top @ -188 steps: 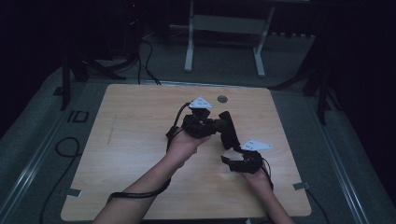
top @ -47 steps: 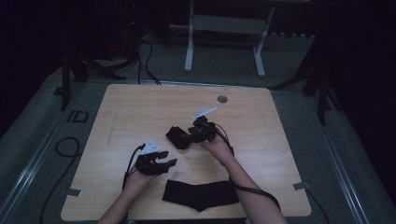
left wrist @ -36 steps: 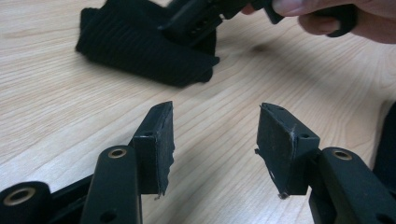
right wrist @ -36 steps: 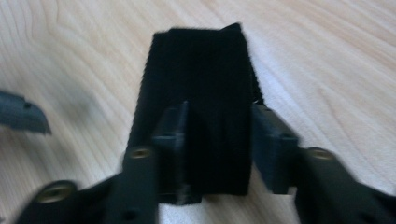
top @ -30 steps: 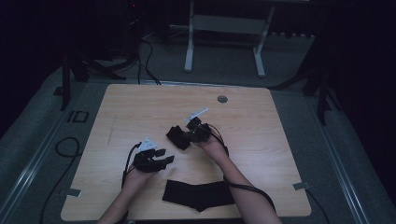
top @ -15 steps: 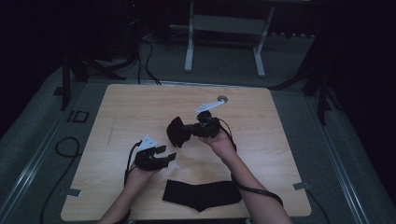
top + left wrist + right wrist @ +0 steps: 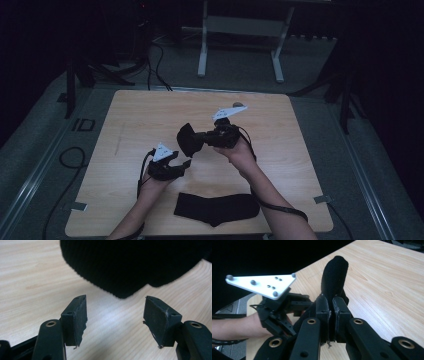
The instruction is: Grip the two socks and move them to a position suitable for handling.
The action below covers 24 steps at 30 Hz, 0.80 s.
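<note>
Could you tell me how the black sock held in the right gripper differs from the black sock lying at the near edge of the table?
The held sock is pinched between the shut jaws of the right gripper and lifted off the table; the near sock lies on the wood, ungripped. The held sock looks bunched into a compact lump, while the near sock is spread out flat and long. Both are black fabric.

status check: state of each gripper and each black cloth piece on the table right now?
left gripper: open, jaws apart, nothing between them, low over the table
right gripper: shut on the held black cloth, raised above the table
held black cloth: pinched, lifted off the wood, just ahead of the left gripper
flat black cloth: lying flat near the table's near edge, untouched
</note>
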### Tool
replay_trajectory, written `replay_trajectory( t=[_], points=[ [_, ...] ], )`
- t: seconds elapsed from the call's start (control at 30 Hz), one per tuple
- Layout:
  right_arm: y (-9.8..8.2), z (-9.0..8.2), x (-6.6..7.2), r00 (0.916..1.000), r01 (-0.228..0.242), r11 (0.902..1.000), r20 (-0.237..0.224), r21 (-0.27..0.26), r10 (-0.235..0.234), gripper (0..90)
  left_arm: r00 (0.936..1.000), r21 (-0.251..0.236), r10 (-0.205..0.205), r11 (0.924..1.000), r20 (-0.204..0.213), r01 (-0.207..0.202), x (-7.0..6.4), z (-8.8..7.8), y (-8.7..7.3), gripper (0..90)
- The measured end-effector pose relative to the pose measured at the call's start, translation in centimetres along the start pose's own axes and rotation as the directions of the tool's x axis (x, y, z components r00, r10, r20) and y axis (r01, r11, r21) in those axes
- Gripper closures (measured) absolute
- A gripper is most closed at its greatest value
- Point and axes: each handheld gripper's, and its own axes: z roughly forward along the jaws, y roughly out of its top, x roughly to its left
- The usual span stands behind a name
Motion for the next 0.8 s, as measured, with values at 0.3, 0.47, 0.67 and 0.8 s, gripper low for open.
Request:
replay_trajectory(
  t=[0.3, 0.47, 0.67, 0.8],
  points=[
    [-0.5, -0.8, 0.0, 0.9997, 0.009, 0.9999, 0.022, 0.007, -0.009, 84.8, 0.9956, 0.016, 0.055, 0.9984, -0.076, -0.054, -0.7, 0.2, 1.0, 70.3],
    [-2.2, -1.1, -1.4, 0.9977, -0.029, 0.9991, 0.062, 0.032, 0.027, 84.8, 0.9918, 0.051, 0.105, 0.9936, -0.073, -0.101, -0.9, 0.2, 0.6, 84.8],
    [-4.7, -1.2, -2.6, 0.9907, -0.050, 0.9957, 0.130, 0.078, 0.040, 84.4, 0.9815, 0.092, 0.147, 0.9864, -0.122, -0.137, -1.2, 0.2, 0.5, 86.0],
    [-6.0, -0.9, -3.0, 0.9871, -0.059, 0.9918, 0.155, 0.114, 0.041, 81.7, 0.9732, 0.111, 0.174, 0.9811, -0.151, -0.158, -1.0, -0.2, 0.5, 86.0]
  ],
)
